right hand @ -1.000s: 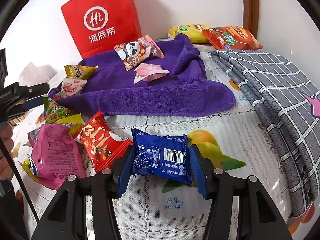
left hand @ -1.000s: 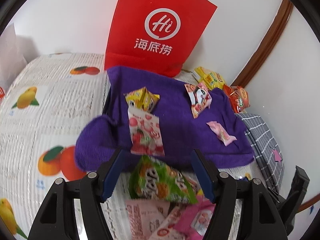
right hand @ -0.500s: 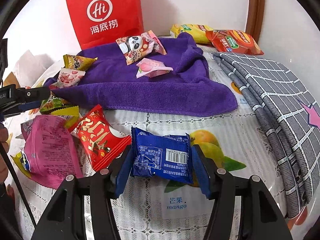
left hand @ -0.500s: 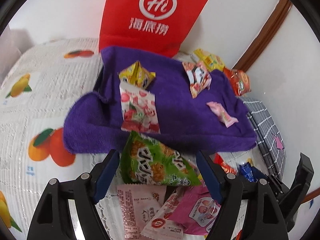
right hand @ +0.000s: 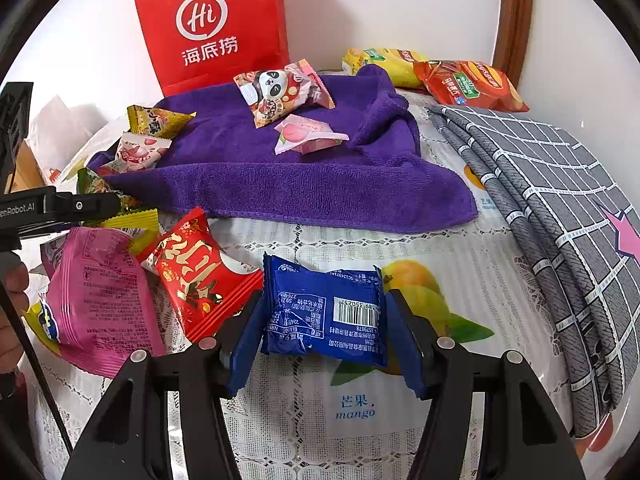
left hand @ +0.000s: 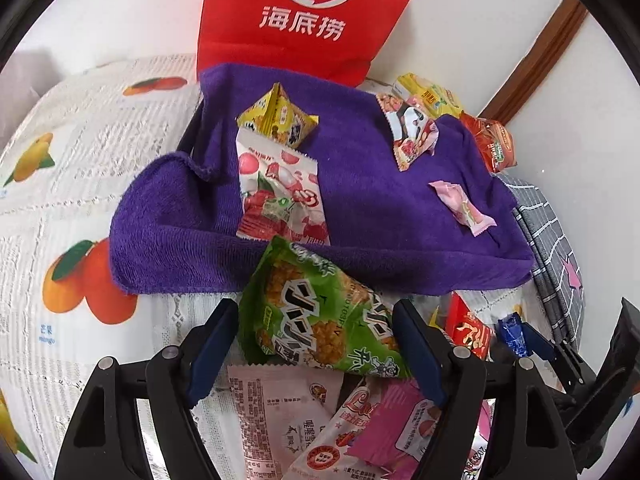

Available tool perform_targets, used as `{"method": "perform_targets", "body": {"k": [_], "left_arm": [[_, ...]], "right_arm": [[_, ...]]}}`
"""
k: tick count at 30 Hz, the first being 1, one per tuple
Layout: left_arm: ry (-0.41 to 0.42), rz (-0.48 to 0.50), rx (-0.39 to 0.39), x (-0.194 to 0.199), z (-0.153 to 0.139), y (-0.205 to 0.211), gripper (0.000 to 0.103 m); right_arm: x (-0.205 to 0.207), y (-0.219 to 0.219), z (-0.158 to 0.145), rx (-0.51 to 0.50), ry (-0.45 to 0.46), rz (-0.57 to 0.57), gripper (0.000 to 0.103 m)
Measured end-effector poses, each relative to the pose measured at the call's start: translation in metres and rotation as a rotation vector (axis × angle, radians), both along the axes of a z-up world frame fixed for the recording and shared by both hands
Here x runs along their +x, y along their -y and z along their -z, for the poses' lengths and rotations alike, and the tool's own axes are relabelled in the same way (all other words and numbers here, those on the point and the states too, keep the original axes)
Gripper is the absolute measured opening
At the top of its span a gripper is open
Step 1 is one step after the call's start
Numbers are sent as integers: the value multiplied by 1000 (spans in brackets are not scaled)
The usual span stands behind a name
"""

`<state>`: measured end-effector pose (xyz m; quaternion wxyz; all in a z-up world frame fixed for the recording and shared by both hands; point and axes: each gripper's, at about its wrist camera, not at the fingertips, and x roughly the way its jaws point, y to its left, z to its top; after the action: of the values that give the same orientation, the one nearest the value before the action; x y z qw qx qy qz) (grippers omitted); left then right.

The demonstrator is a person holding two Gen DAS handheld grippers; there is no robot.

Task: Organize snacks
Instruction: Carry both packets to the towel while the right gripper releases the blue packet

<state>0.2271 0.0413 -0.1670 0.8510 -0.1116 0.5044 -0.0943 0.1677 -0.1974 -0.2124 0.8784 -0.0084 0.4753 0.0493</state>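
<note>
A green snack packet (left hand: 304, 296) lies at the near edge of the purple towel (left hand: 360, 200), between the fingers of my left gripper (left hand: 316, 312). Those jaws are closing, with a gap still showing at the left pad. A blue packet (right hand: 324, 312) lies flat on the fruit-print tablecloth (right hand: 440, 248), inside my right gripper (right hand: 326, 300). Its jaws are opening and stand just at the packet's ends. On the towel rest a yellow packet (left hand: 280, 120), a strawberry packet (left hand: 280, 192), a panda packet (left hand: 410, 132) and a pink peach packet (left hand: 464, 208).
A red paper bag (right hand: 212, 28) stands against the wall behind the towel. A red packet (right hand: 192, 272) and a pink packet (right hand: 96, 292) lie left of the blue one. A grey checked cloth (right hand: 560, 208) covers the right side. Yellow (right hand: 384, 64) and orange (right hand: 468, 84) bags lie at the back.
My left gripper has sunk and tipped toward the green packet, which now sits fully between its fingers. My right gripper's jaws have widened around the blue packet, which lies flatter.
</note>
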Motion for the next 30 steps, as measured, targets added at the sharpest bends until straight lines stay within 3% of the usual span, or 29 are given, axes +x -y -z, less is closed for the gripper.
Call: {"method": "perform_targets", "body": {"k": [2, 9, 20, 26, 30], "left_arm": [[25, -1, 8, -2, -4, 1, 66], [70, -3, -24, -6, -15, -4, 58], [190, 21, -110, -19, -43, -12, 57], [242, 17, -146, -23, -53, -16, 57], [265, 14, -163, -25, -56, -19, 57]], "right_arm": [[0, 0, 0, 0, 0, 0, 61], [-1, 0, 0, 12, 2, 2, 61], [-1, 1, -1, 15, 3, 6, 60], [-2, 12, -3, 91, 13, 34, 56], [-3, 12, -3, 89, 15, 37, 55]]}}
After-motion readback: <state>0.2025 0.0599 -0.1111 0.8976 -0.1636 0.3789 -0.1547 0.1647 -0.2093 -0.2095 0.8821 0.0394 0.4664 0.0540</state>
